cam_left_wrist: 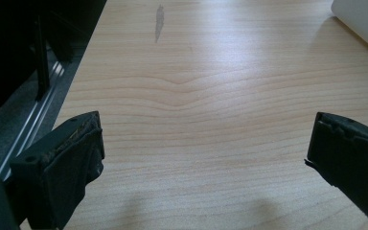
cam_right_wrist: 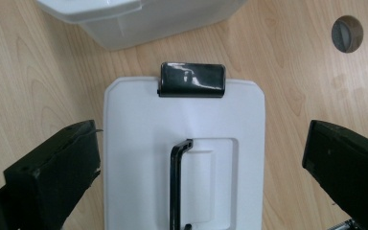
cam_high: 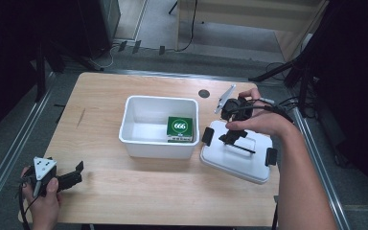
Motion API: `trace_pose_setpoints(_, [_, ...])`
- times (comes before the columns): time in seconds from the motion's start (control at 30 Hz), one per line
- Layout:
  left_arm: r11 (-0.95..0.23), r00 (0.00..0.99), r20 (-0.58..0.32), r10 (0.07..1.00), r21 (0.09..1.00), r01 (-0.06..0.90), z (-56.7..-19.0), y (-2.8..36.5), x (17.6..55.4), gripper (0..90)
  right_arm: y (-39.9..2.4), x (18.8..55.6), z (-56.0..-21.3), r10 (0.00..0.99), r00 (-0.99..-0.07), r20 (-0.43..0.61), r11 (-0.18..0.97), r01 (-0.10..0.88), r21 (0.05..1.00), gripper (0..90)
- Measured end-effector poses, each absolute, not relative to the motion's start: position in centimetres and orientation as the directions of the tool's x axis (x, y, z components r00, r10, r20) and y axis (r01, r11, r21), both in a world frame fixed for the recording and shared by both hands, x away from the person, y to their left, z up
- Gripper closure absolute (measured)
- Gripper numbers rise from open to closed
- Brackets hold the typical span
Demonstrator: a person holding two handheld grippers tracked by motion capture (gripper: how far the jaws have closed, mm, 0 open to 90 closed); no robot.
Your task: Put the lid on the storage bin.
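A white lid with a black handle and black end clips lies flat on the table, just right of an open white bin. A green box marked 666 sits inside the bin at its right side. My right gripper hovers over the lid, pointing down. In the right gripper view the right gripper is open, its jaws wide on either side of the lid. My left gripper rests low at the table's near left corner; the left gripper is open over bare wood.
The wooden table has a round grey cable grommet behind the bin. A corner of the bin shows at the top right of the left gripper view. Metal rails and dark stands flank both sides of the table.
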State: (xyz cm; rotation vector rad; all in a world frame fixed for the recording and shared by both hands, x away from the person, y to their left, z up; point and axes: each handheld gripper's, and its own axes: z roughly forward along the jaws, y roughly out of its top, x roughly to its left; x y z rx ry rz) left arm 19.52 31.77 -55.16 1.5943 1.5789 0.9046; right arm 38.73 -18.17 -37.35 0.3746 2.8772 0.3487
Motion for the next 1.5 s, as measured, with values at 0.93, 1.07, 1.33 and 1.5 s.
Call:
trace_pose_setpoints(0.93, [-0.003, 0.007, 0.000, 1.000, 0.864, 0.504, -55.2, 31.8, 19.5, 0.0, -22.9, 37.9, -40.7, 0.322, -0.926, -0.198, 0.935, 0.278, 0.222, 13.0])
trace_pose_setpoints(1.07, [-0.002, 0.006, -0.001, 1.000, 0.864, 0.504, -55.2, 31.8, 19.5, 0.0, -23.1, 37.9, -41.2, 0.322, -0.927, -0.195, 0.936, 0.281, 0.211, 16.4])
trace_pose_setpoints(1.33, [-0.002, 0.006, -0.002, 1.000, 0.865, 0.502, -55.2, 31.8, 19.5, 0.0, -23.4, 37.8, -42.5, 0.300, -0.937, -0.181, 0.944, 0.264, 0.200, 33.3])
trace_pose_setpoints(1.5, [-0.002, 0.005, -0.001, 1.000, 0.865, 0.502, -55.2, 31.8, 19.5, 0.0, -23.7, 37.9, -43.4, 0.299, -0.940, -0.164, 0.943, 0.265, 0.203, 45.4])
